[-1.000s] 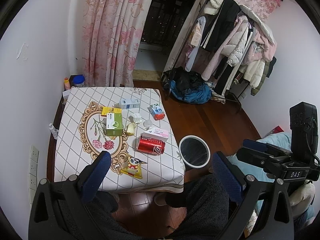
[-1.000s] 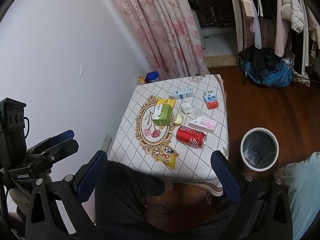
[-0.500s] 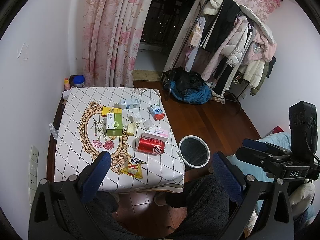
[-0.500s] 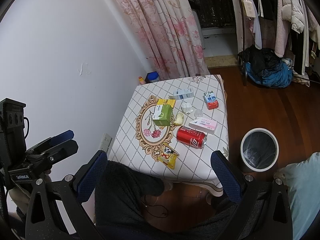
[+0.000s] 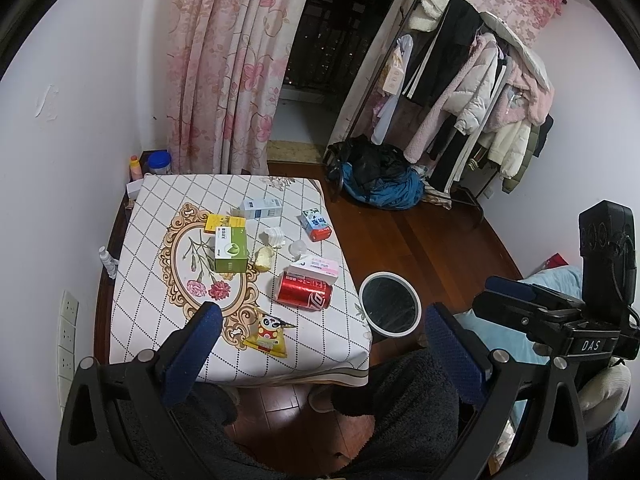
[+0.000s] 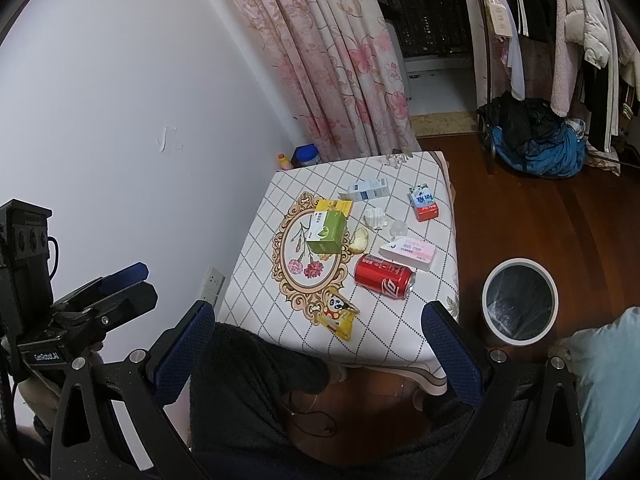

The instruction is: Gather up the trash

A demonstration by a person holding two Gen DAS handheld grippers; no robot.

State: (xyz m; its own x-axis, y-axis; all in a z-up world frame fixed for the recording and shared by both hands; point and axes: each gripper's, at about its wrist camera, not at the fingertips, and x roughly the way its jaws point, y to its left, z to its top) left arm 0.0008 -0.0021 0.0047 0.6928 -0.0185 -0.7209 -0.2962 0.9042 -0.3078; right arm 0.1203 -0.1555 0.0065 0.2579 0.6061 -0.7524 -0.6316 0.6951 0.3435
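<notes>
1. The left claw (image 5: 320, 344) and the right claw (image 6: 320, 342) both hang spread apart and empty, above the person's knees.
2. On the surface (image 5: 160, 204) lie a red cola can (image 5: 305, 290), a pink box (image 5: 318, 269), a green box (image 5: 229, 245) and a yellow snack packet (image 5: 269, 332).
3. The white trash bin (image 5: 389, 304) stands on the floor just beside the surface.

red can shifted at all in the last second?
No. The red can lies on its side just in front of the pink box, beside the tablecloth's gold frame, as before.
</notes>
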